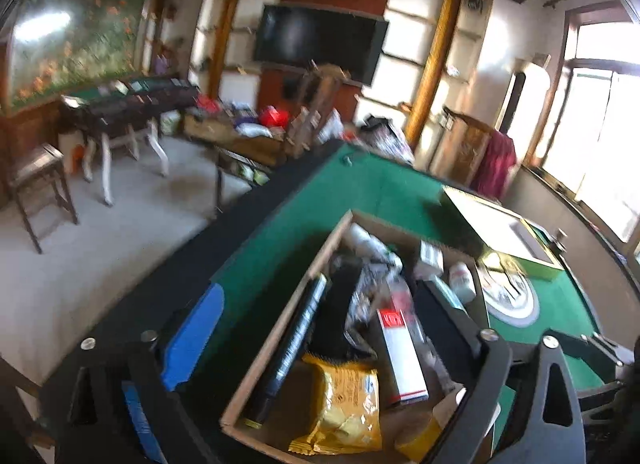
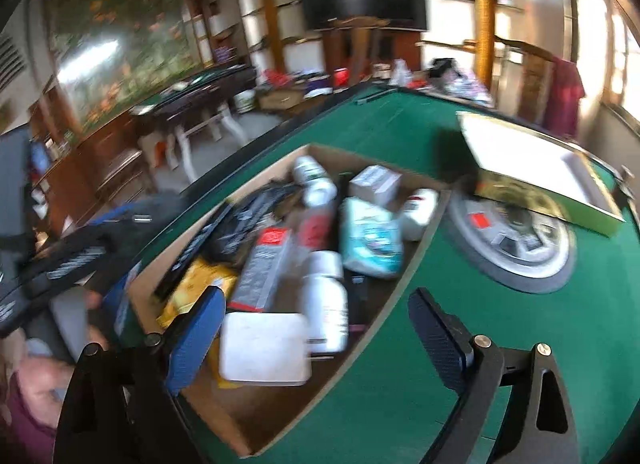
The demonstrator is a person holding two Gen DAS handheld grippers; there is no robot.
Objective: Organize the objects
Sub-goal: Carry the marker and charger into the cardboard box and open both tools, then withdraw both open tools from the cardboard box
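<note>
1. One cardboard box on the green table, reaching toward the table's left edge; filled.
2. Contents: yellow snack packet at the near end, red-and-white carton, white bottle, flat white case, black items.
3. Left gripper: jaws spread wide above the box, empty.
4. Right gripper: jaws wide apart, empty, straddling the box's near right wall.
5. Open white-lined tray toward the table's far right corner.

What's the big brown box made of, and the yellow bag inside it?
The brown box looks like matte cardboard: thin tan walls with raw, pale edges. The yellow bag seems to be shiny plastic film: it is crinkled, glossy and sealed with a crimped edge. Blur leaves both a little uncertain.
</note>
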